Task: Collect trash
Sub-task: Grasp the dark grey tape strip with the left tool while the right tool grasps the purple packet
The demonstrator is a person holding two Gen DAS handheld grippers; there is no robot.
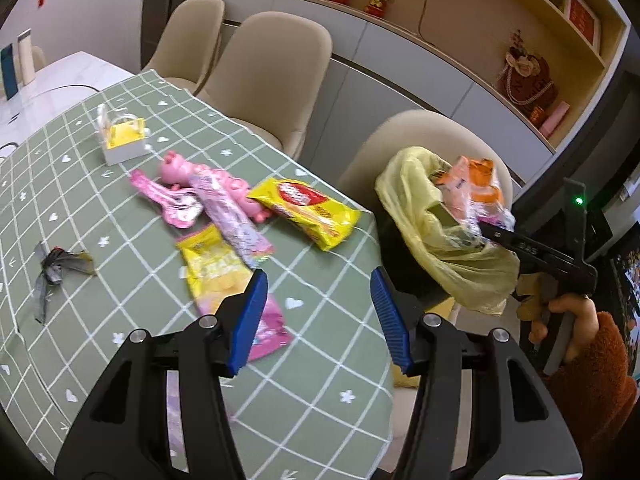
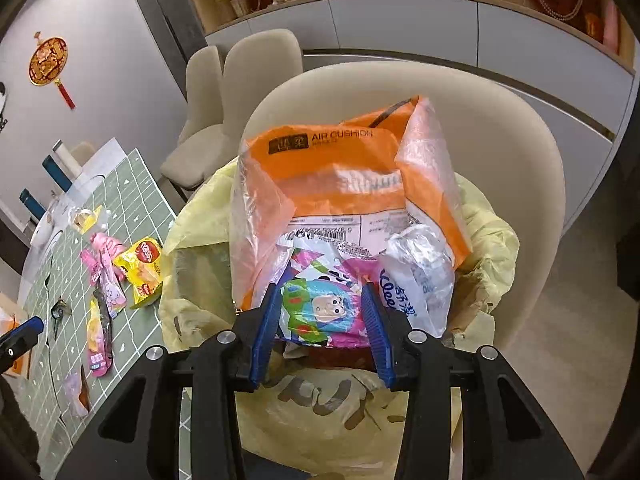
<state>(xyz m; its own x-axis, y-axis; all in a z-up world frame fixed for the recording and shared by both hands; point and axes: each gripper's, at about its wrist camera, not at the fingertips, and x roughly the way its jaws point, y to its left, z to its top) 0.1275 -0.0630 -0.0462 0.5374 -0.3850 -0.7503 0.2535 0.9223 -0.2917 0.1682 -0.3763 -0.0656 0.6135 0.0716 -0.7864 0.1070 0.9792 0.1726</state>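
Over the green checked tablecloth (image 1: 120, 184) the left gripper (image 1: 316, 300) hangs with its jaws spread and nothing between them. Beneath and ahead of it lies the litter: a yellow snack packet (image 1: 214, 266) and a pink wrapper (image 1: 268, 330) just under the left blue pad, a long pink sachet (image 1: 232, 218) laid across the yellow one, a larger yellow biscuit pack (image 1: 308, 210) near the table edge, and a grey crumpled scrap (image 1: 60, 266) well apart at the left. Off the table, the yellow trash bag (image 2: 200, 280) sits on a beige chair (image 2: 520, 152) (already holding an orange air-cushion mailer (image 2: 340, 176) and a white tissue pack (image 2: 416, 276)). The right gripper (image 2: 320, 320) is over its mouth, jaws released; a cartoon-printed wrapper (image 2: 320, 308) lies between the 2 pads, which do not appear to press on it.
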